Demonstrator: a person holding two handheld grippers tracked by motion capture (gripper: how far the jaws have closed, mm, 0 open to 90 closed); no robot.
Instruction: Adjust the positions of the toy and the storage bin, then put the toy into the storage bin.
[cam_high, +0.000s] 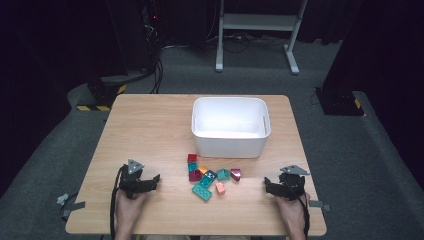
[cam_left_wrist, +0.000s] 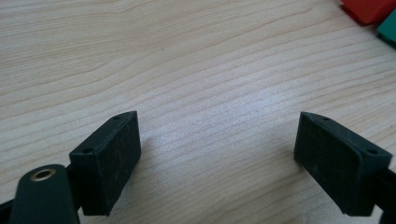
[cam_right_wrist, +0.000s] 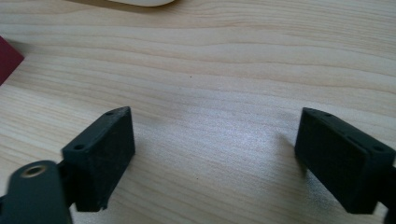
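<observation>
One white bin (cam_high: 231, 131), two tools — and roughly nine toy blocks (cam_high: 209, 179) (clustered, hard to separate)

Matt wood-grain table (cam_high: 150, 130); glossy white plastic bin (cam_high: 231, 142).

A light wooden table (cam_high: 150, 125) stands on grey carpet (cam_high: 350, 165) in a dim room with black walls, a white metal stand (cam_high: 257, 22) behind it, loose cables (cam_high: 157, 70) trailing over the floor and yellow-and-black striped bases (cam_high: 97, 106) at either side.
</observation>
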